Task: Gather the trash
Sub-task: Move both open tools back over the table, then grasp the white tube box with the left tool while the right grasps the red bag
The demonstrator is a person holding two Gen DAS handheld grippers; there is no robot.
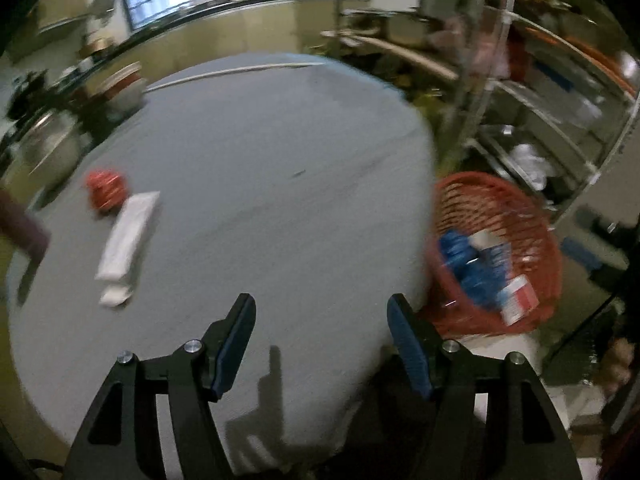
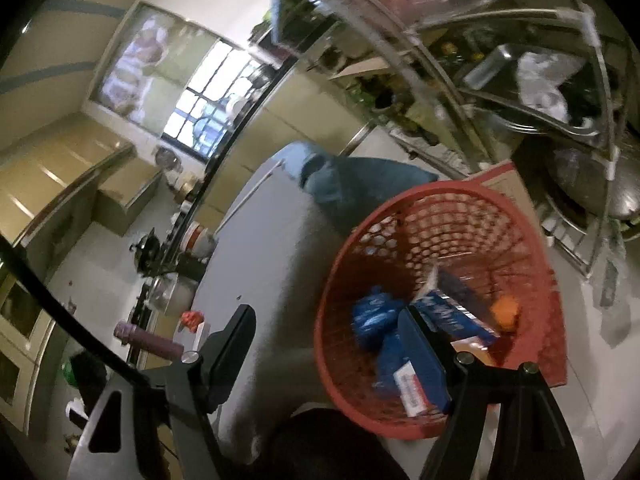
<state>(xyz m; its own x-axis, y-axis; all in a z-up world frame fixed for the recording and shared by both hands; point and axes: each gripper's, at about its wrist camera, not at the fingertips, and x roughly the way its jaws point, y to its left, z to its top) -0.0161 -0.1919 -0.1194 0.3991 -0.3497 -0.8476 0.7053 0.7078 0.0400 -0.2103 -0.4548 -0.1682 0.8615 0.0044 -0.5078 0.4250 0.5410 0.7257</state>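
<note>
No writing is legible; both the left gripper (image 1: 321, 322) and right gripper (image 2: 326, 334) gape empty, one white tube (image 1: 127, 236) and one red wrapper (image 1: 105, 189) lie on the table (image 1: 280, 184), and the red basket (image 2: 440, 216) holds blue wrappers (image 2: 372, 320).

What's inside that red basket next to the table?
The red basket holds crumpled blue wrappers, a blue carton, a red-and-white packet and something orange. The pile and the right gripper's finger hide whatever lies underneath.
</note>
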